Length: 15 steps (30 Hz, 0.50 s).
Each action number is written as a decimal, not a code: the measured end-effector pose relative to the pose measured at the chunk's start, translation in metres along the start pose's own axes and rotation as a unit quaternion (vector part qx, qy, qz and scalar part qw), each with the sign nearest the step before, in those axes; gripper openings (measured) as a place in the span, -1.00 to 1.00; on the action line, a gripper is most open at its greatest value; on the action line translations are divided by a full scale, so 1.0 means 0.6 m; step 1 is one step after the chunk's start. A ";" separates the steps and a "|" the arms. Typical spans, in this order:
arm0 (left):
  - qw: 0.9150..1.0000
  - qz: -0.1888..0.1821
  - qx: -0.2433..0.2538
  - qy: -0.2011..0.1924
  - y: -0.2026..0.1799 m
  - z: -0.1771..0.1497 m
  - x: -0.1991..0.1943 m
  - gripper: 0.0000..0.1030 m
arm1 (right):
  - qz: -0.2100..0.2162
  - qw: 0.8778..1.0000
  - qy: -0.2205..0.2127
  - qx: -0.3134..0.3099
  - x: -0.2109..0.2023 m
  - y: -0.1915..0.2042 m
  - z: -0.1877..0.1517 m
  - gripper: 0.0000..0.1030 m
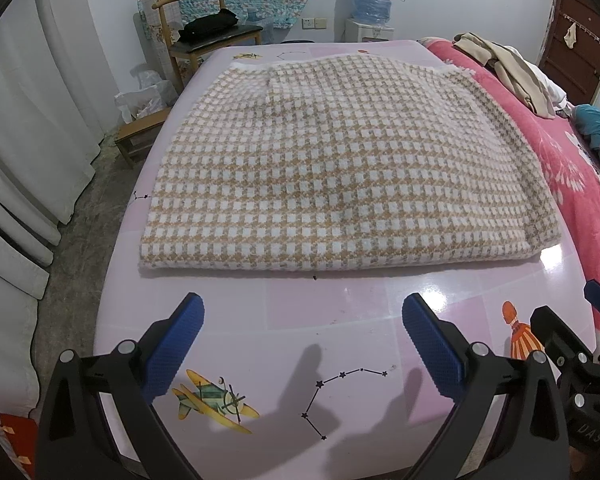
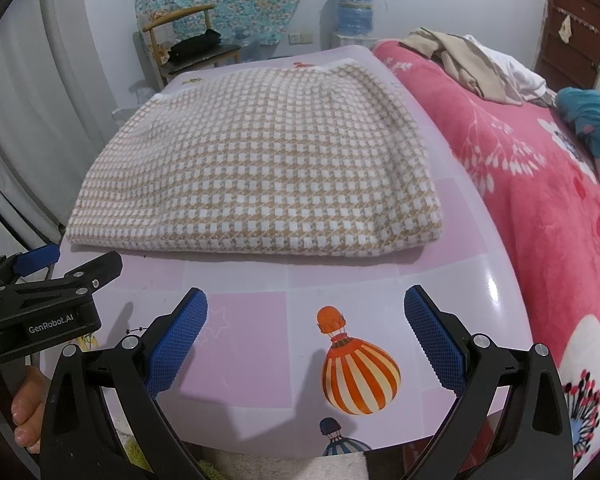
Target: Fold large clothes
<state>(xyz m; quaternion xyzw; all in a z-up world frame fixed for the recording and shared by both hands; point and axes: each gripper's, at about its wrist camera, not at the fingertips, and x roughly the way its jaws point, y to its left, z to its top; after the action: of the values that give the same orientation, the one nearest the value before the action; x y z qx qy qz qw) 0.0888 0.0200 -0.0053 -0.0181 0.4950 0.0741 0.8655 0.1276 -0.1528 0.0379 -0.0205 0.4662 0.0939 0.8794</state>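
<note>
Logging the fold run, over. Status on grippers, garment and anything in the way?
Left gripper open, empty. Right gripper open, empty. Checked garment folded flat on pink table, untouched. Nothing between grippers and garment.

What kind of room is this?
Most likely a home bedroom: a bed with a pink floral blanket beside the pink table, a wooden chair by the wall, and a water dispenser in the corner.
</note>
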 end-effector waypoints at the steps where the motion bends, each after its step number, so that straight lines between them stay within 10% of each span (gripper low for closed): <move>1: 1.000 0.000 0.000 0.000 0.000 0.000 0.000 0.90 | 0.000 1.000 0.000 0.000 0.000 0.000 0.000 0.84; 15: 1.000 0.000 0.000 0.000 0.002 0.001 0.000 0.90 | -0.001 1.000 0.001 0.000 -0.001 0.001 0.001 0.84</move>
<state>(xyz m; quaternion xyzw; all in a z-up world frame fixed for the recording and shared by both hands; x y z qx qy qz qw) 0.0891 0.0211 -0.0048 -0.0179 0.4947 0.0737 0.8658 0.1279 -0.1522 0.0387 -0.0209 0.4666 0.0934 0.8792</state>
